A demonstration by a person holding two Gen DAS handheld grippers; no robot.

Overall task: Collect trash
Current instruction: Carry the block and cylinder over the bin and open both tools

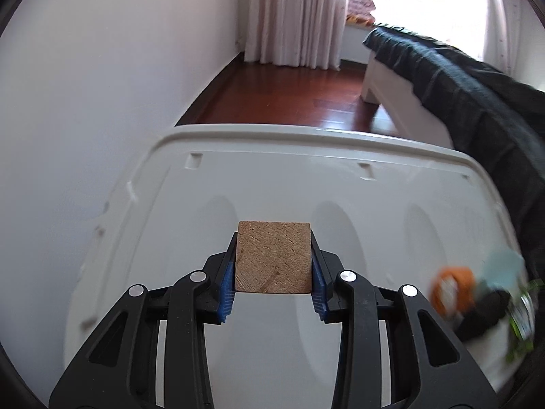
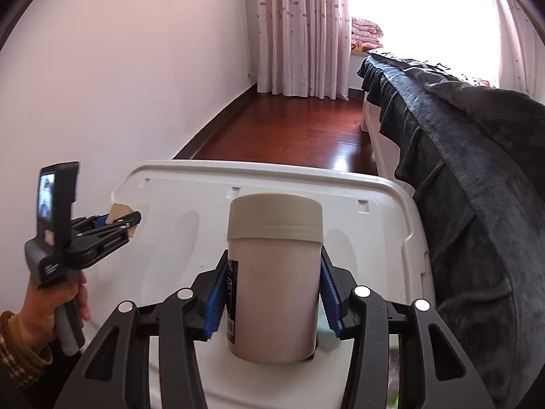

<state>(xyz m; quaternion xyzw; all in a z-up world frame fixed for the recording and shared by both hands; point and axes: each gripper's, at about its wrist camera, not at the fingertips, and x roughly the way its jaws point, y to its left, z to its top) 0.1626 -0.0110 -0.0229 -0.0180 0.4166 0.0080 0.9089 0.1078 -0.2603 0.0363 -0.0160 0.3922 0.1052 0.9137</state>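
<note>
jaws: left gripper point(image 1: 274, 269) grips wooden block point(image 1: 274, 257) | right gripper point(image 2: 272, 301) grips cup point(image 2: 274, 276)

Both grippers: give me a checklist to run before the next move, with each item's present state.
1. Left gripper clamped on the brown square wooden block: ok, blue pads press both sides.
2. Right gripper clamped on the beige cylindrical lidded cup: ok.
3. Cup upright in the grip: ok.
4. White plastic bin lid clear under the block: ok.
5. Blurred orange, pale blue and black items at the lid's right edge identified: cannot tell.
6. Trash container in sight for drop-off: cannot tell.
</note>
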